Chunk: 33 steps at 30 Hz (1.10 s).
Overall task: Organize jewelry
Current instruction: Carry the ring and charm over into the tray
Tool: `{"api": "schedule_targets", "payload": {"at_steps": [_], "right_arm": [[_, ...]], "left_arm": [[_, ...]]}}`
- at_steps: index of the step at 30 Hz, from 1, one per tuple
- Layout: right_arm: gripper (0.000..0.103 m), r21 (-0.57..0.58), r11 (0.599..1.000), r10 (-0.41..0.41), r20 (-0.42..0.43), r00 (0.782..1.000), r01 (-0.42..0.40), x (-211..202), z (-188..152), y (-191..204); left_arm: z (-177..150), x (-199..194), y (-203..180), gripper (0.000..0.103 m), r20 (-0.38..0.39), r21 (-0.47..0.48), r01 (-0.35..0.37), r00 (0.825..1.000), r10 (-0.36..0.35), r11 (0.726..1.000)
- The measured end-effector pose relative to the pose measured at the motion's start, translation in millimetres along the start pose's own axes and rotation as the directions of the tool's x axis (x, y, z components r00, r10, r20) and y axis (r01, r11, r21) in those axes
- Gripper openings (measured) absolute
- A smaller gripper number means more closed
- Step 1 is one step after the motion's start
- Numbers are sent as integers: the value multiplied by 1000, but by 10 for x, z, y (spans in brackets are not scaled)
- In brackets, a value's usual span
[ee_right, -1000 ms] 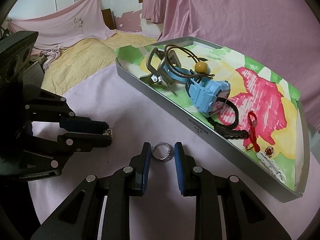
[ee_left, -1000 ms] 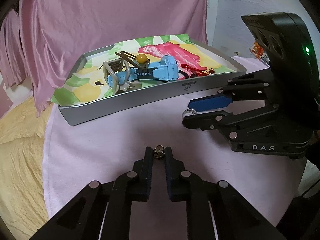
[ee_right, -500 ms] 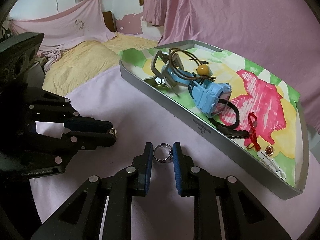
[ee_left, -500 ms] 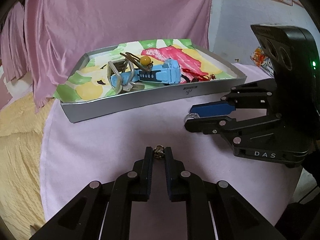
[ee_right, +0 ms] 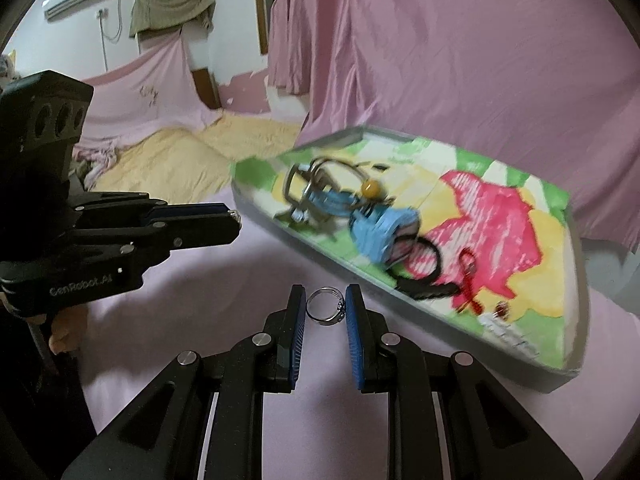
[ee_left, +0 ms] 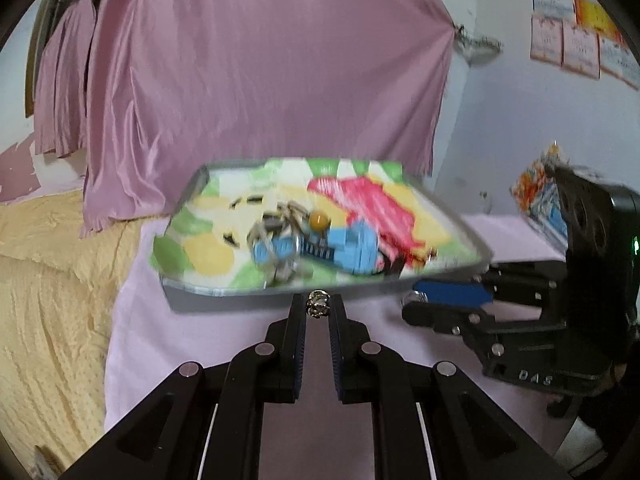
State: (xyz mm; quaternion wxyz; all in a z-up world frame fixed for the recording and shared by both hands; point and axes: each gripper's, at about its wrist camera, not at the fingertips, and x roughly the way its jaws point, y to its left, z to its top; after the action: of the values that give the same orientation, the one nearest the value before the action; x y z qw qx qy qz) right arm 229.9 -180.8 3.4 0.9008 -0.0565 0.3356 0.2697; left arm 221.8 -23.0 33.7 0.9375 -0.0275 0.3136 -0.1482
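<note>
Pinching a small gem-set stud [ee_left: 318,305] between its fingertips, the left gripper [ee_left: 318,307] hangs above the pink desk [ee_left: 192,340]. The right gripper [ee_right: 325,310] clamps a silver ring [ee_right: 326,312] between its blue pads. Beyond both sets of fingers lies the grey tray [ee_right: 400,300], holding a blue watch [ee_right: 384,232].

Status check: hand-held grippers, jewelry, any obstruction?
Left hand-held gripper shut on small sparkly stud. Right hand-held gripper shut on silver ring. Grey flower-lined tray ahead, path clear.
</note>
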Motion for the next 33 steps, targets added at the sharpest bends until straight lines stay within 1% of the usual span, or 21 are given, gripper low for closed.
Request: {"api": "schedule_targets", "payload": {"at_steps": [4,8,11,13,17,20,26,33], "right_arm": [[18,23,999,-46,36,998,45,-123,41,-148],[18,58,992,-116,65,991,113,-231,67,-362],[18,94,984,-157,75,985,150,-279,76,-510],[18,126,979,-172,77,982,161,-272,87,-610],[18,169,971,-184,70,980,170,-215,84,-719],[18,189,969,-173,53,984,160,-112,74,-759],[18,197,970,-151,12,988,146,79,54,-744],[18,196,971,-135,-33,990,139,234,43,-718]], "left_arm": [[148,46,-77,11,41,-14,22,999,-21,1000],[235,128,-176,11,62,-18,41,997,-39,999],[267,213,-242,11,58,-33,34,998,-32,999],[279,288,-267,11,44,-55,19,999,-16,998],[275,412,-279,11,10,-84,-12,1000,13,996],[258,479,-268,11,-25,-92,-37,999,35,995],[229,561,-242,11,-77,-88,-65,995,58,994],[209,654,-221,11,-119,-90,-80,991,69,993]]}}
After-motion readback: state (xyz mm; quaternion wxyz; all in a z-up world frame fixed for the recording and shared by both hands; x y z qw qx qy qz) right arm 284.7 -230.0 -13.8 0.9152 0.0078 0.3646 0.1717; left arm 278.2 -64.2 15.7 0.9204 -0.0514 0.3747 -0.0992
